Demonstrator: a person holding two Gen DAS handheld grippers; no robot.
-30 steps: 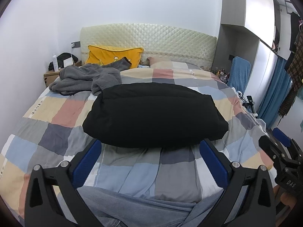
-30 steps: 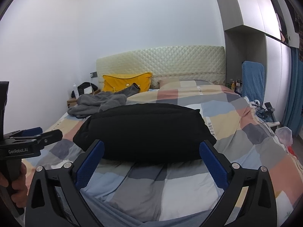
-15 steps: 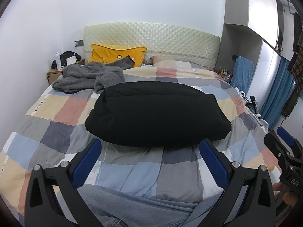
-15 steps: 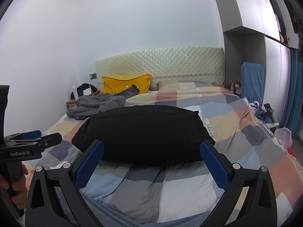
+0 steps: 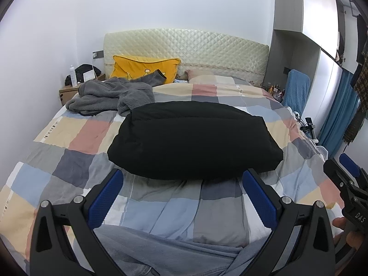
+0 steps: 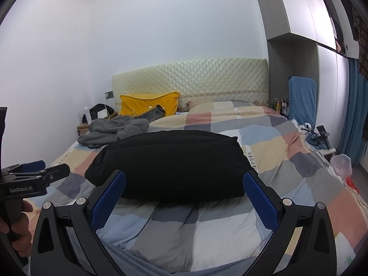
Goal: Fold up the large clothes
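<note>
A black garment lies folded into a thick rectangle in the middle of the bed; it also shows in the right wrist view. My left gripper is open and empty, held above the quilt just short of the garment's near edge. My right gripper is open and empty too, at the same near edge. A crumpled grey fleece garment lies at the far left of the bed, also in the right wrist view. Grey-blue cloth lies under the left gripper at the bottom.
The bed has a checked quilt, a yellow pillow and a padded headboard. A nightstand stands at far left. A blue chair, wardrobes and blue curtains line the right side. A plastic bag lies on the floor.
Both grippers have tilted up and drawn back slightly, so the bed and black garment sit lower in both views. Both stay open. The garments have not moved.
</note>
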